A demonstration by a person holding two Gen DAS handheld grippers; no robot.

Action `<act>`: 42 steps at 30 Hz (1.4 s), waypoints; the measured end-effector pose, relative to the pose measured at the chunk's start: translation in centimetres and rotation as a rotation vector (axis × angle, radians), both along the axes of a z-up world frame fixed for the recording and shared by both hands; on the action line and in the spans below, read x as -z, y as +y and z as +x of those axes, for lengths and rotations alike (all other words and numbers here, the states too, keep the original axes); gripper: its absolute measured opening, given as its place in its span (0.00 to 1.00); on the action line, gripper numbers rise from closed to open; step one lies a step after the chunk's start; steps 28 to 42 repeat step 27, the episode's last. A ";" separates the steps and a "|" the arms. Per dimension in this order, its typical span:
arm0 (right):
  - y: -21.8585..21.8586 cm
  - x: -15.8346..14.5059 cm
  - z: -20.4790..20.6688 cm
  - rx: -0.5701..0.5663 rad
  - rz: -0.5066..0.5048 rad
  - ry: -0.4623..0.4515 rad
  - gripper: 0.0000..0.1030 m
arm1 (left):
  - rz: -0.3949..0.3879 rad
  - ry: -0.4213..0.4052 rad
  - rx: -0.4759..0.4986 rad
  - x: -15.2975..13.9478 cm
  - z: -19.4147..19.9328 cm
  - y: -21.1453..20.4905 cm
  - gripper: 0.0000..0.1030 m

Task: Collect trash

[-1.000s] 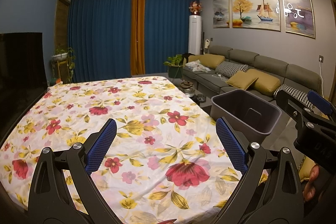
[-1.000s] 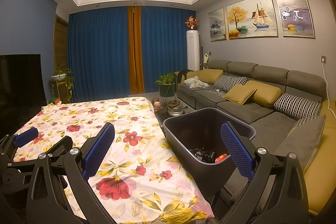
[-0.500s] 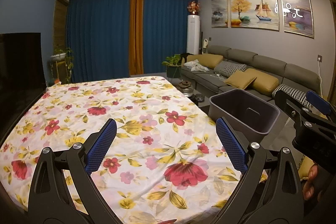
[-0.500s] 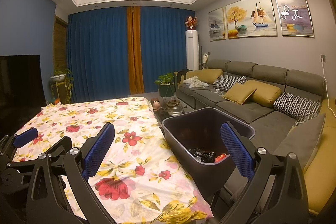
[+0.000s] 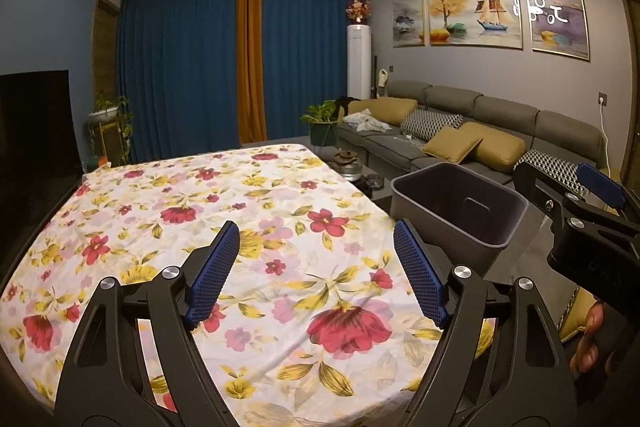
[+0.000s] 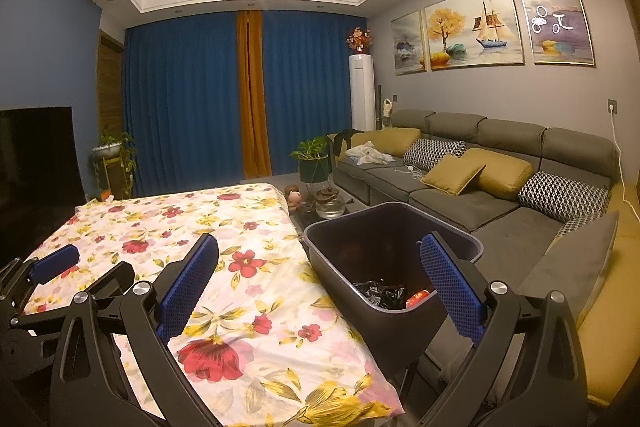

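A dark grey bin (image 5: 460, 211) stands off the right edge of the flowered tablecloth (image 5: 240, 195). In the right wrist view the bin (image 6: 384, 215) holds a crumpled black bag (image 6: 380, 293) and a red item (image 6: 418, 297). My left gripper (image 5: 316, 231) hovers over the cloth, its jaws closing with nothing between them. My right gripper (image 6: 320, 243) is open and empty, one finger over the cloth and the other over the bin. No loose trash shows on the cloth.
A grey sofa (image 6: 480, 195) with yellow and patterned cushions runs along the right wall. A low table with a teapot (image 6: 330, 203) and a potted plant (image 6: 312, 155) sit behind the bin. A dark TV (image 5: 32, 135) is at the left. A hand (image 5: 592, 331) holds the right gripper.
The left gripper's pads have drawn closer together. Both hands and the right gripper's jaws stay as they were.
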State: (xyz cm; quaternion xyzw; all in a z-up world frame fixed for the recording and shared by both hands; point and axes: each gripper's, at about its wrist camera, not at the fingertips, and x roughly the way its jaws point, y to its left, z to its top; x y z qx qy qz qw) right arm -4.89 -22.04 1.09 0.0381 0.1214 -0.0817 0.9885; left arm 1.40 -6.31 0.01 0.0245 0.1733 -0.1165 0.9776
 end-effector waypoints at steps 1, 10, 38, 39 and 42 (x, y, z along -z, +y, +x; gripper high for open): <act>0.0 0.0 0.0 0.001 0.001 0.000 0.95 | -0.001 -0.001 0.000 0.0 0.0 0.0 0.75; 0.0 -0.1 0.0 0.002 0.002 -0.001 0.95 | 0.000 -0.005 -0.003 -0.1 -0.1 -0.2 0.75; -0.2 0.0 -0.2 0.005 0.010 -0.004 0.95 | -0.008 -0.022 -0.025 -0.5 -0.6 0.5 0.88; -0.2 0.0 -0.2 0.005 0.010 -0.004 0.95 | -0.008 -0.022 -0.025 -0.5 -0.6 0.5 0.88; -0.2 0.0 -0.2 0.005 0.010 -0.004 0.95 | -0.008 -0.022 -0.025 -0.5 -0.6 0.5 0.88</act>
